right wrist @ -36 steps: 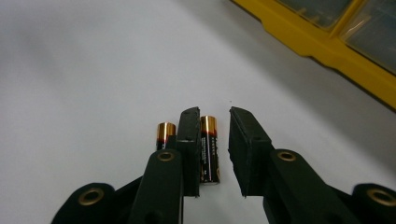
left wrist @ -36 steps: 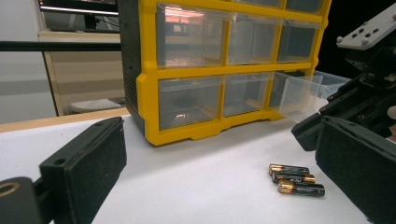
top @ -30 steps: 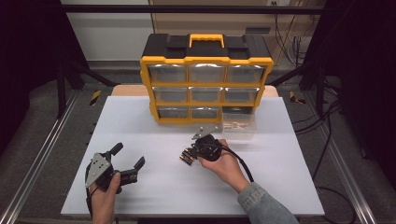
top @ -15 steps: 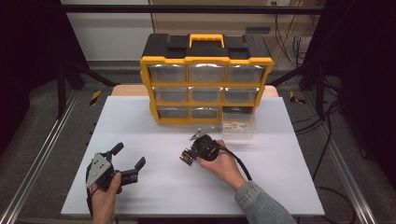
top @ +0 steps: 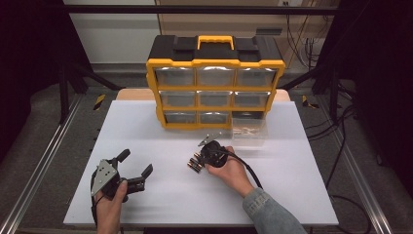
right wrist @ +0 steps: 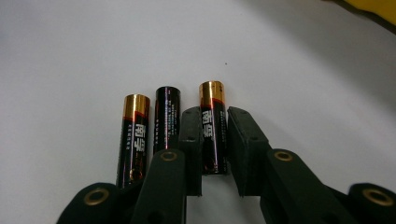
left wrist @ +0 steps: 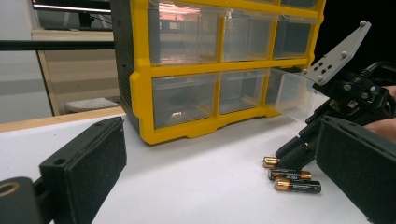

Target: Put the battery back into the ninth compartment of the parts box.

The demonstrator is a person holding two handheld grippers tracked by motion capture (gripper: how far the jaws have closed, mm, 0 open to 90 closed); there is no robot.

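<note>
Three batteries lie side by side on the white bench, near the middle, just in front of a yellow-and-black drawer cabinet. The right hand-held gripper has its jaws closed on the rightmost battery, probably to lift it alone while the other two stay put. A clear drawer stands pulled out at the cabinet's lower right, likely where the battery belongs. The black-and-gold labels carry pale writing too blurred to read. The left hand-held gripper rests open at the near left, well apart, holding nothing.
</note>
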